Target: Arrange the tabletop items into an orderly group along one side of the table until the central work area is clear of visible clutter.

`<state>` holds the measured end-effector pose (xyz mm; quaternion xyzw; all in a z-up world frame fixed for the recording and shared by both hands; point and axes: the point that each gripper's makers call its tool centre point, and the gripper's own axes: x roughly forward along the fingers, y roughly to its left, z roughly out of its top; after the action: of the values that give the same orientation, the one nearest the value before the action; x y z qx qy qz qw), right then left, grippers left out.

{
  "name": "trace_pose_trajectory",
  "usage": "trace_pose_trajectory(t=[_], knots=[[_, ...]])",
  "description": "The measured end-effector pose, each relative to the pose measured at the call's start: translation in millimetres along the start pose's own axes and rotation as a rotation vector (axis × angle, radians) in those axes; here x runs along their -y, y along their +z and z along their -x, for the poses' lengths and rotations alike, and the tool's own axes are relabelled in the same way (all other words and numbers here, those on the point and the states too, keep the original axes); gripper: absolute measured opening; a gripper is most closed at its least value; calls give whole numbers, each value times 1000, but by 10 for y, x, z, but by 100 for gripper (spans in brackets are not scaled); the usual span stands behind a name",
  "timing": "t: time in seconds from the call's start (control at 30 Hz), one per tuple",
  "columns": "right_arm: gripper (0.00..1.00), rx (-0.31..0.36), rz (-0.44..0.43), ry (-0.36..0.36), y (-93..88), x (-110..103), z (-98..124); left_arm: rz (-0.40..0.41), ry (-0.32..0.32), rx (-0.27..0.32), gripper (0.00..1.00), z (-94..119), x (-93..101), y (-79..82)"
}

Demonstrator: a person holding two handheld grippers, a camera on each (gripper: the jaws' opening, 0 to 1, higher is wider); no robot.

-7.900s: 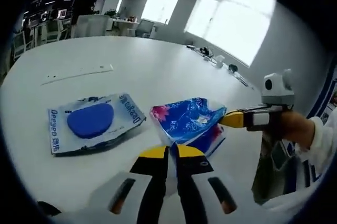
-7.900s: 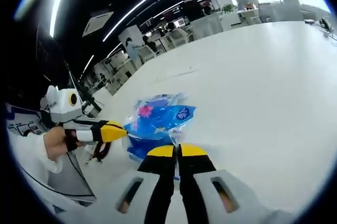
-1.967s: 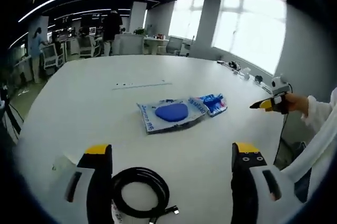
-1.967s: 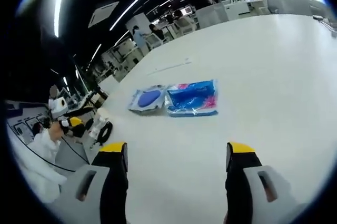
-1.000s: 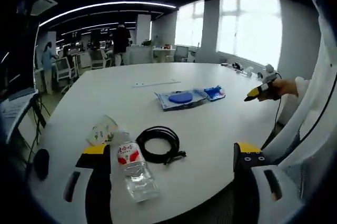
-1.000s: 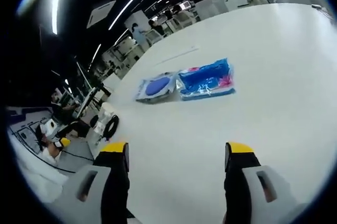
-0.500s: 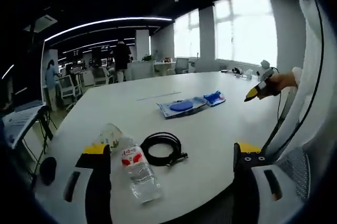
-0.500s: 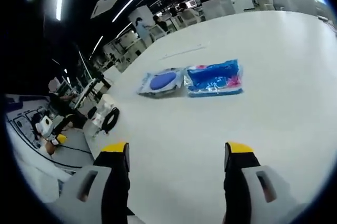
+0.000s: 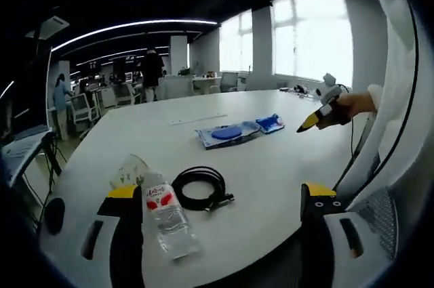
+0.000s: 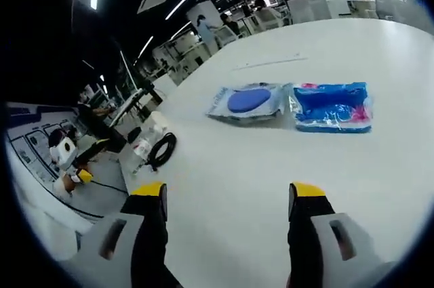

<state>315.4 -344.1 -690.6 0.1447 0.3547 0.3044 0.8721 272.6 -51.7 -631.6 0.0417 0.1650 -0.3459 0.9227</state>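
Observation:
My left gripper (image 9: 220,191) is open and empty, held back over the near table edge. Just ahead of it lie a clear water bottle (image 9: 166,220) with a red label, a coiled black cable (image 9: 199,188) and a crumpled clear wrapper (image 9: 129,169). Farther off, a pad package (image 9: 227,133) with a blue oval and a blue tissue pack (image 9: 271,122) lie side by side. My right gripper (image 10: 228,190) is open and empty above bare table, facing the pad package (image 10: 247,101) and tissue pack (image 10: 332,106). The cable (image 10: 161,149) lies at the left edge.
The white table (image 9: 271,166) is broad and rounded. A thin white strip (image 9: 200,119) lies beyond the packs. A hand holds the right gripper (image 9: 310,120) at the right. A chair back (image 9: 380,213) stands at the near right. Desks and people fill the room behind.
Both grippers, earlier shut on the tissue pack, have let it go and opened. Both cameras pulled back; the right view has swung left. The items lie still.

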Motion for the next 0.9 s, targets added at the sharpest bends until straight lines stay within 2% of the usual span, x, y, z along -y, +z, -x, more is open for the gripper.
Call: trace_pose_trajectory(t=[0.13,0.27,0.33,0.53,0.67,0.8,0.9], knots=[[72,-31,99,40,102,-114,-165,-3,-20,-25,100,-19,45,-58],[71,-33,144,96,200,-324,-330,-11,-39,-45,100,-30,96,-103],[71,-57,183,130,194,-435,-407,6,-53,-39,100,-36,119,-98],[70,-167,356,219,117,-809,-752,-16,-67,-62,100,-44,154,-150],[67,-209,512,280,104,-1102,-986,-8,-58,-62,100,-40,128,-156],[66,-217,519,330,122,-1317,-1162,2,-57,-73,100,-46,123,-182],[66,-240,578,350,105,-1389,-1245,24,-59,-91,100,-51,111,-222]])
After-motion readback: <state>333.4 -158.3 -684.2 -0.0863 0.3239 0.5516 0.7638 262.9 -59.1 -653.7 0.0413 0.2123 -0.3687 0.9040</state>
